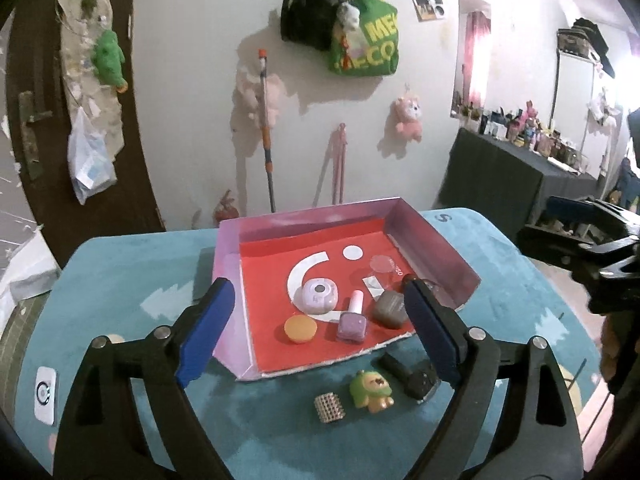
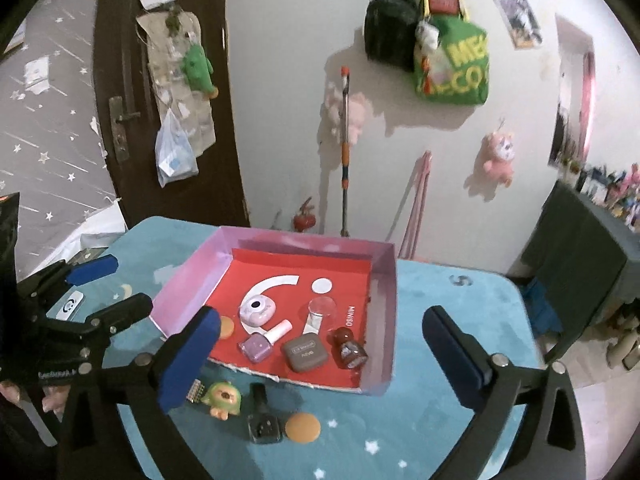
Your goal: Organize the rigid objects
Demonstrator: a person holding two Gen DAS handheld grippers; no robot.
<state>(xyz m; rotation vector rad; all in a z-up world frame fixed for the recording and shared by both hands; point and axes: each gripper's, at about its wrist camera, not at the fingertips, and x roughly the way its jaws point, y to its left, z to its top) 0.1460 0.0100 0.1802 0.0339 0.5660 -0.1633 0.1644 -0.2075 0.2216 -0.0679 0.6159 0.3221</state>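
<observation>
From my left camera the left tongs (image 1: 316, 330) stand wide apart with nothing between them, framing the near edge of the pink tray (image 1: 228, 264) on the blue table (image 1: 132, 280). Inside the tray I see a lilac round case (image 1: 319, 297), a purple polish bottle (image 1: 353, 322), an orange disc (image 1: 300, 329) and a grey compact (image 1: 390, 308). Just in front of the tray lie a studded cube (image 1: 329, 408), a green toy (image 1: 372, 391) and a black bottle (image 1: 408, 376).

My right camera shows what the left misses: a dark red bottle (image 2: 349, 347) in the tray's near right corner, and a second orange disc (image 2: 303, 427) on the table before the tray. The right tongs (image 2: 320, 352) gape fully, gripping nothing.
</observation>
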